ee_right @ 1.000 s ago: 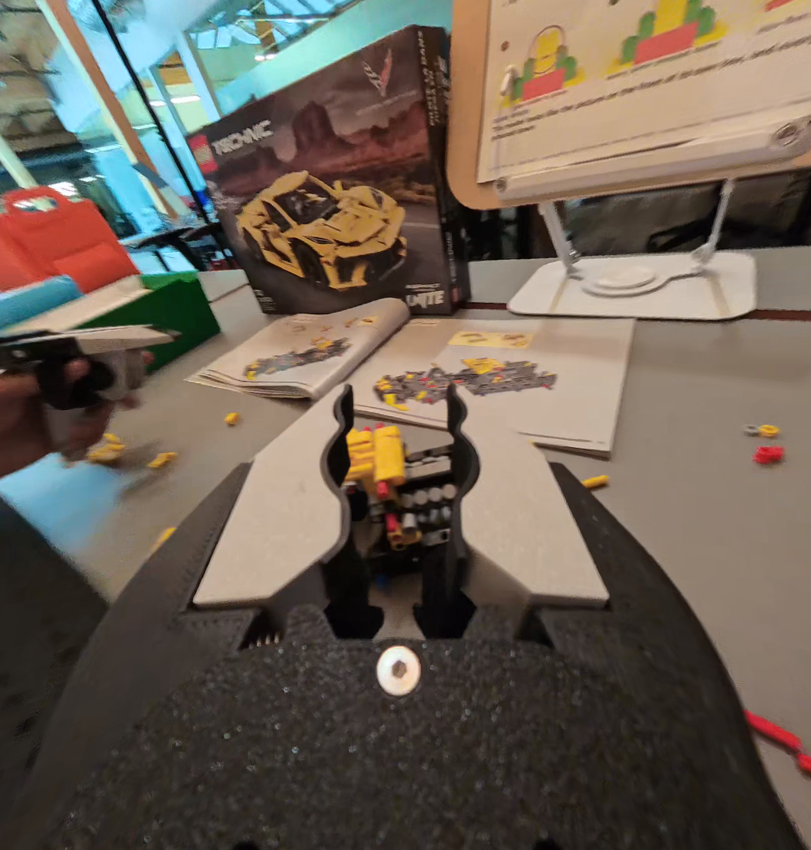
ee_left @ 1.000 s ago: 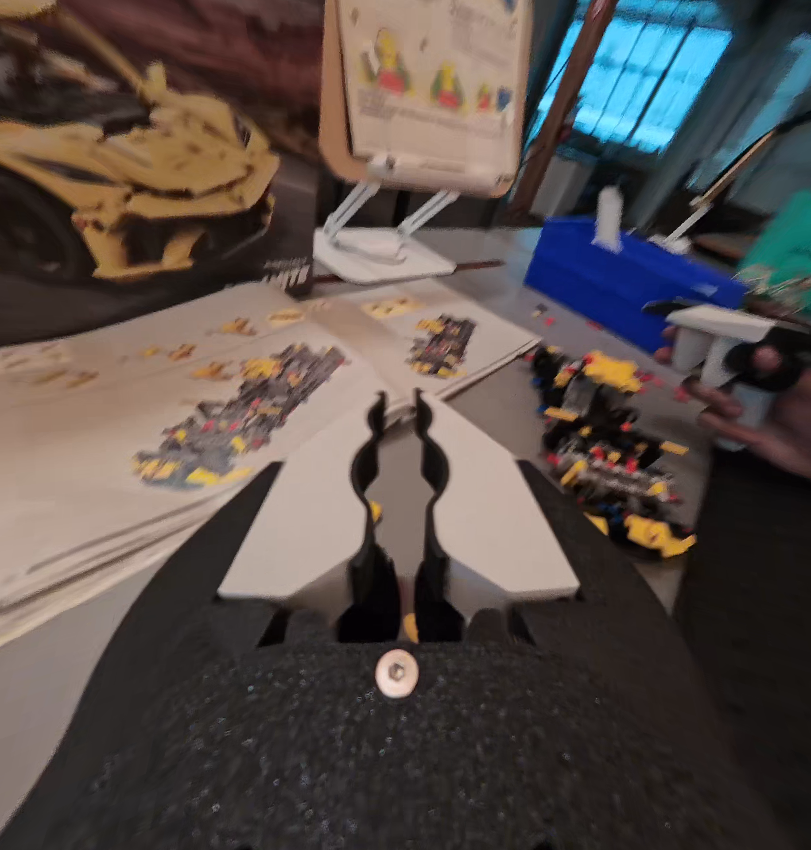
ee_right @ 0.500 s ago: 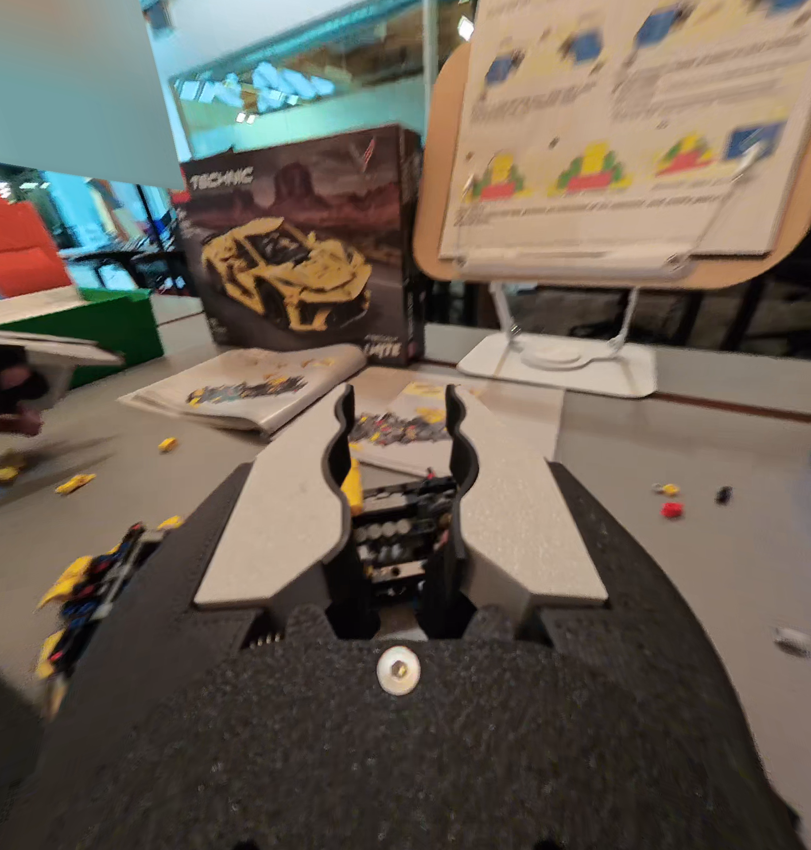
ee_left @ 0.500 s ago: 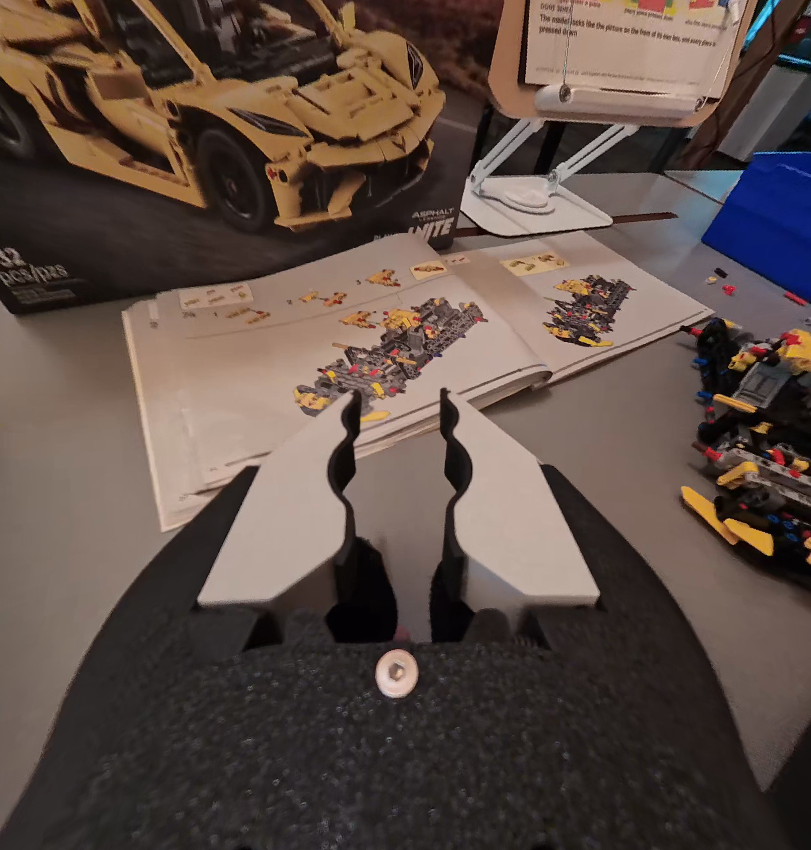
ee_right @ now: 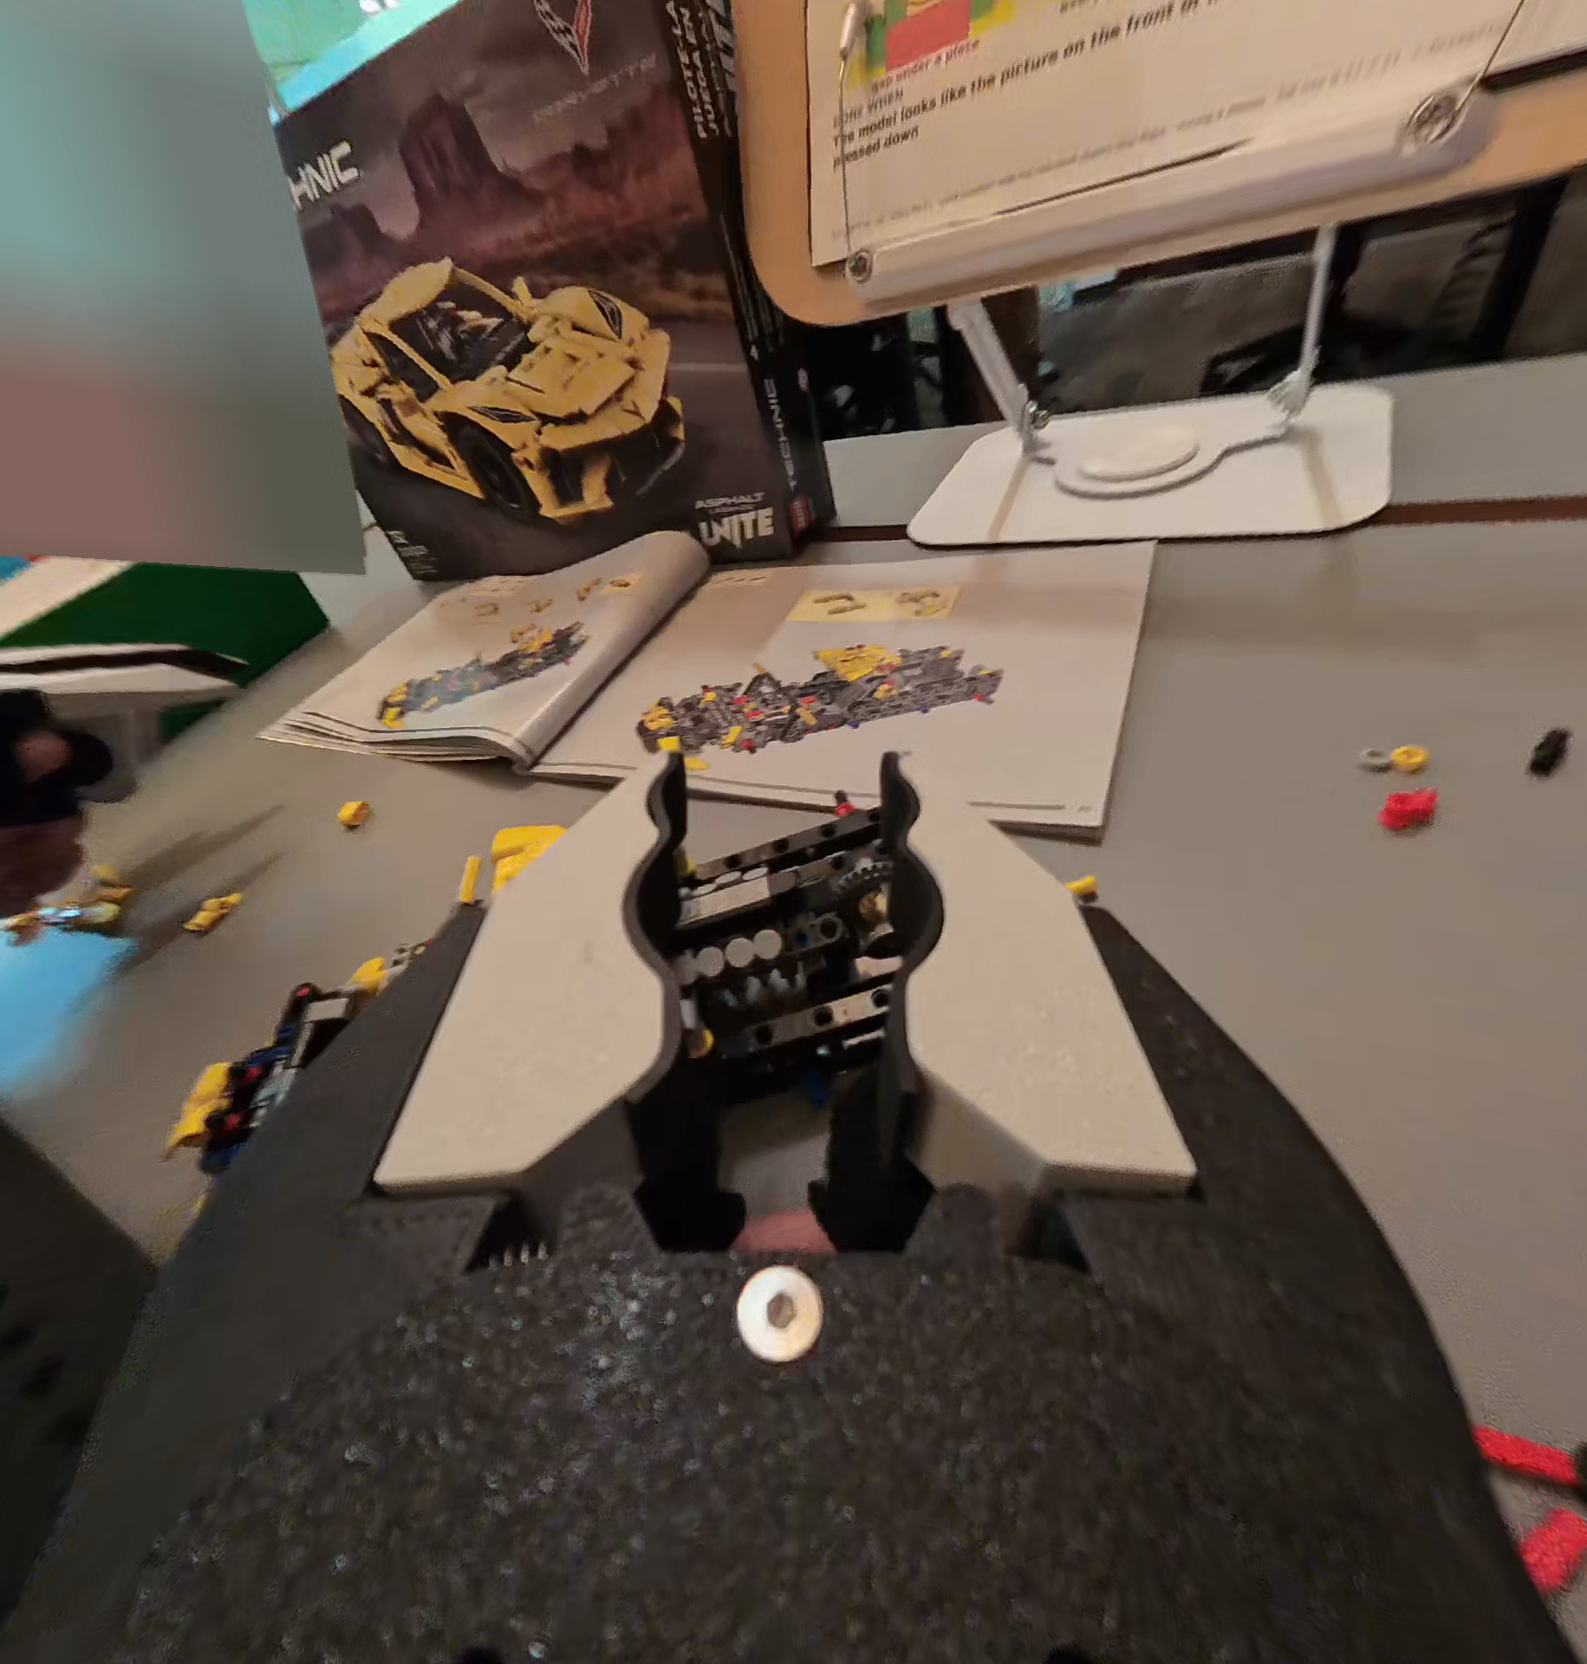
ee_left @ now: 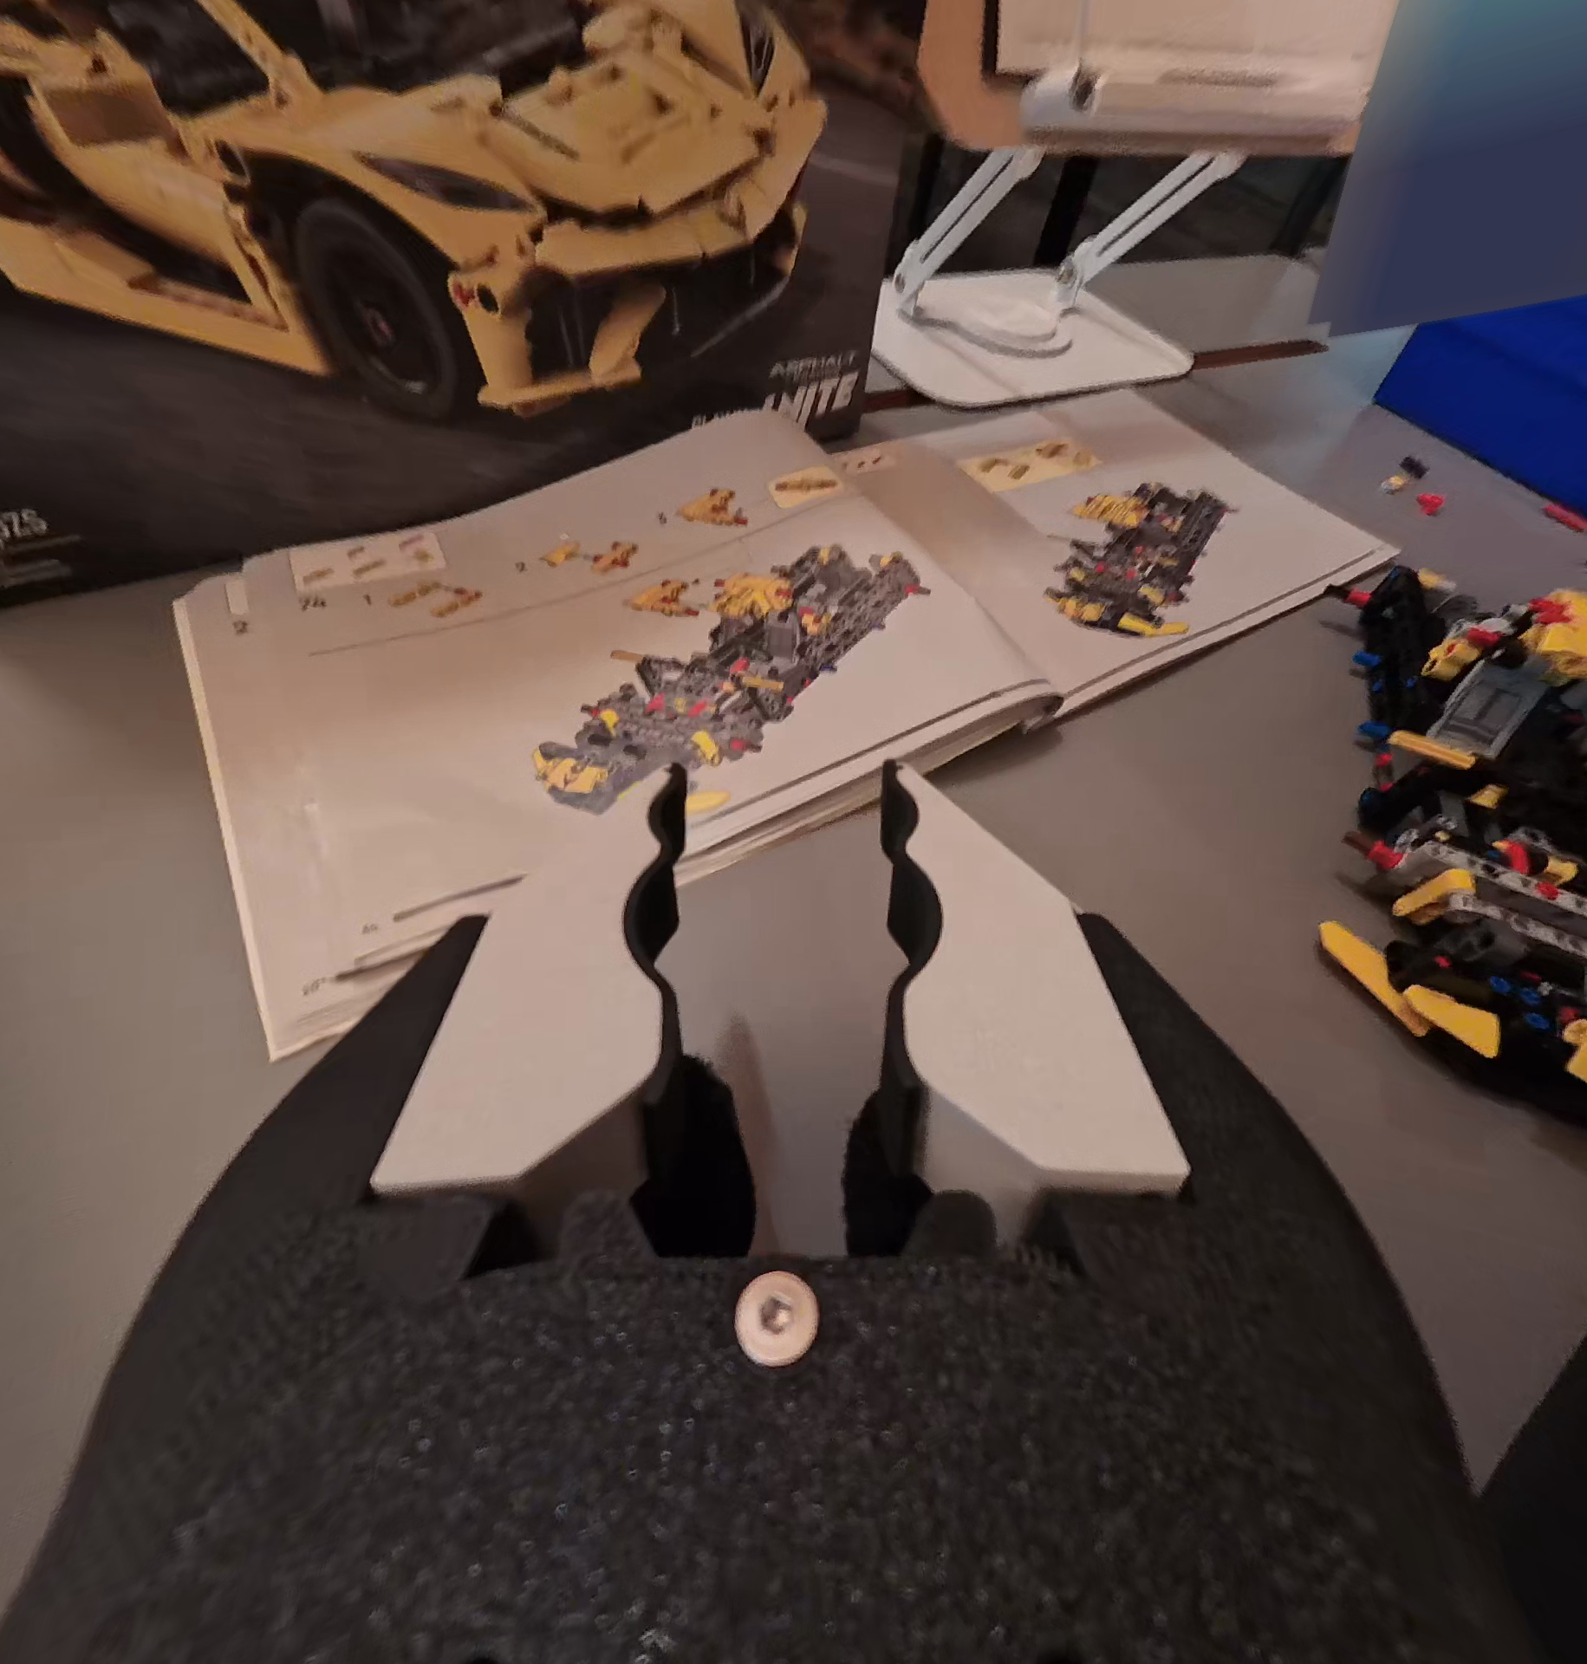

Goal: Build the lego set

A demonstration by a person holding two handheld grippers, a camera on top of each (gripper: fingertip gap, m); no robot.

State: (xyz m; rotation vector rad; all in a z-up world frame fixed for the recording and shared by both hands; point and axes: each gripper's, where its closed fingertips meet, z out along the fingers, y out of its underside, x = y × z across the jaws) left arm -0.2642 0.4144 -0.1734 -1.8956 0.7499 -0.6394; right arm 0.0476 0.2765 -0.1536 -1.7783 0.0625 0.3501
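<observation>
The part-built lego car model (ee_left: 1510,855), black with yellow panels, lies on the grey table (ee_left: 96,810) at the right of the left wrist view. My left gripper (ee_left: 782,774) is open and empty, over the near edge of the open instruction booklet (ee_left: 465,720). In the right wrist view my right gripper (ee_right: 782,765) is shut on the model's black chassis (ee_right: 771,945), which spans from finger to finger. The rest of the model (ee_right: 249,1080) runs out to the lower left. The left gripper (ee_right: 141,680) shows blurred at the left edge, in a hand.
The set's box (ee_right: 546,360) stands behind the booklet (ee_right: 861,684), next to a white stand (ee_right: 1150,477) with a sheet. A blue bin (ee_left: 1510,360) is at the right. Loose yellow (ee_right: 353,813), red (ee_right: 1406,808) and black (ee_right: 1548,750) pieces lie scattered. Left tips to right tips: about 35 centimetres.
My left gripper has opened from nearly shut and swung left from the model to the booklet. My right gripper has tilted and shifted with the model still between its fingers.
</observation>
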